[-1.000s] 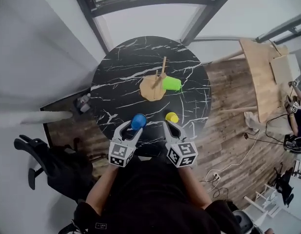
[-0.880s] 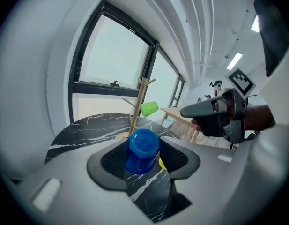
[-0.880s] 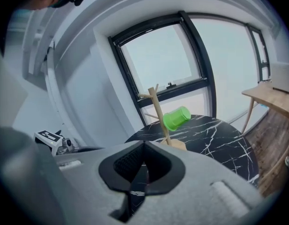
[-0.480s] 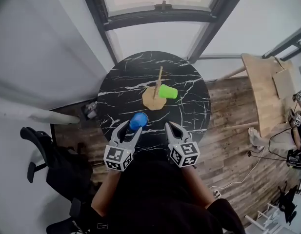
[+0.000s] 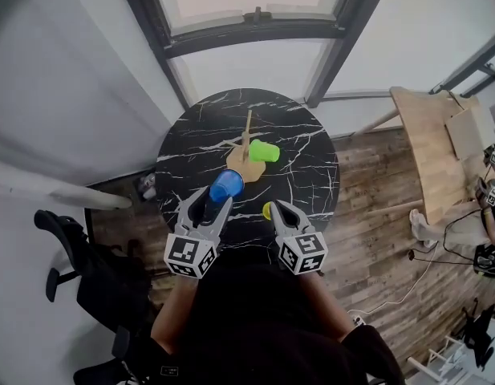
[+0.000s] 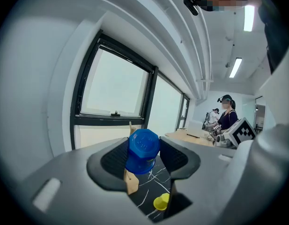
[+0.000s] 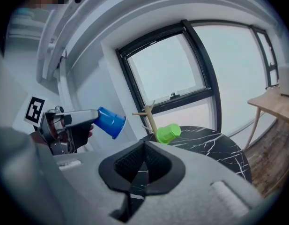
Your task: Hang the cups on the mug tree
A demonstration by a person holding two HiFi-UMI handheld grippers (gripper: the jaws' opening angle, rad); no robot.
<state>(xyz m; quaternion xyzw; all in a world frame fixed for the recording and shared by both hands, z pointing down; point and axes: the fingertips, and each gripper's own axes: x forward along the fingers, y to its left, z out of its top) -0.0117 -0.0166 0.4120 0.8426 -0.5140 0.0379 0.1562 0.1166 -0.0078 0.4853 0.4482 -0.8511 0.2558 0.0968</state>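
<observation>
Above the near half of the table, the left gripper is clenched on the blue cup. Its pads press the wall at the closed end, so the base faces back along the jaws and the open mouth leads. That hold looks chosen for the job, since a mouth-first cup can be slid straight over a peg. The cup is in the air, clear of the marble and short of the tree, which stands past the middle of the table.

The green cup is already on the tree, tilted on a peg at the post's right side. The right gripper view shows a bare peg jutting to the left near the top. It lies on the blue cup's side, and I judge it the likely target.

The right gripper is low at the near edge with its jaws pressed together on nothing. It is probably parked there to keep the path to the tree open. The yellow cup sits on the table just beside its tips, handy for a later turn. I cannot tell which way up it stands.
</observation>
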